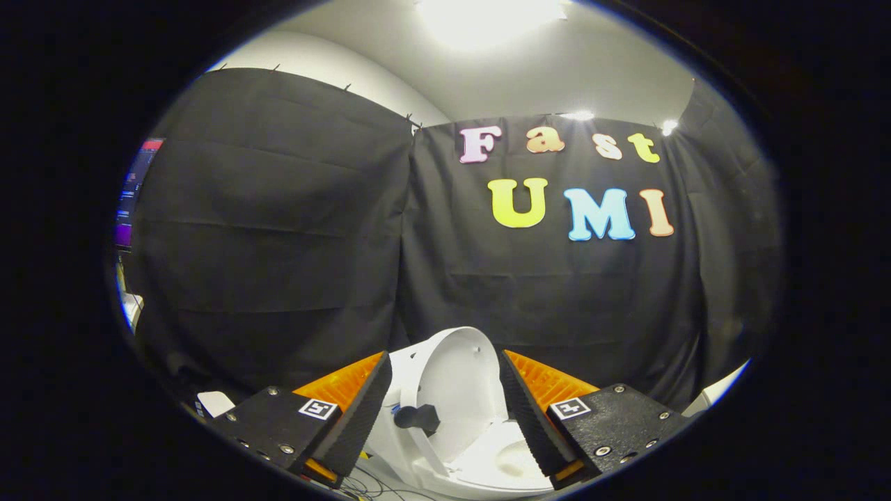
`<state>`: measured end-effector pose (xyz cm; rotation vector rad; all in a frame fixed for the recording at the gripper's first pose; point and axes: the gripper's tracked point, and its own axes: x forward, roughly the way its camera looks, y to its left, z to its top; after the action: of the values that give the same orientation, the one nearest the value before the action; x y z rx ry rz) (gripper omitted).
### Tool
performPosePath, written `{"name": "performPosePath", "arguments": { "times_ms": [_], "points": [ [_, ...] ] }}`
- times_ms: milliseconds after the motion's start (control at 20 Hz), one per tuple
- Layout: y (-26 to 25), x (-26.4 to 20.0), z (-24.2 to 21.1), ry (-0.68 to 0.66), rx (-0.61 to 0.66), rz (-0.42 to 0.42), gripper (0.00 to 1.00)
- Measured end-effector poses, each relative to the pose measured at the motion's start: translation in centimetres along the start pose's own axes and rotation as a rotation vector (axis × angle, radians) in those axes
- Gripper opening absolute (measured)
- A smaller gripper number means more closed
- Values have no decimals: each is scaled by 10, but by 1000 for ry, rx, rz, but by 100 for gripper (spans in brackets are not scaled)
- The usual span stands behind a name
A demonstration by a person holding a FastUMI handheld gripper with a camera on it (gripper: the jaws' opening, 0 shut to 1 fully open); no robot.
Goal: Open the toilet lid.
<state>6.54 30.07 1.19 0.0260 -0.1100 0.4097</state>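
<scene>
Black cloth wall [278, 229], glossy toilet lid [456, 376] upright, hand-held gripper [445, 379] spread

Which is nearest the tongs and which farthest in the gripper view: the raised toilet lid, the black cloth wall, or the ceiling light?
The tongs stand open.
1. Toilet lid, upright between the fingers.
2. Black cloth wall, behind the toilet.
3. Ceiling light, high overhead.

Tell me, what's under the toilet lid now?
The toilet lid stands raised, showing the white seat and its opening underneath. The open gripper frames it without touching. The fingers cover the bowl's sides.
</scene>
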Motion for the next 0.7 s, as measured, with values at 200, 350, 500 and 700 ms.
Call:
{"name": "performPosePath", "arguments": {
  "times_ms": [200,350,500,700],
  "points": [
    [-49,-17,27,-53,-49,-33,95],
    [-76,-24,43,-90,-106,-14,95],
    [-118,-34,44,-81,-182,-50,95],
    [-177,-44,44,-76,-159,-102,95]
  ]
}}
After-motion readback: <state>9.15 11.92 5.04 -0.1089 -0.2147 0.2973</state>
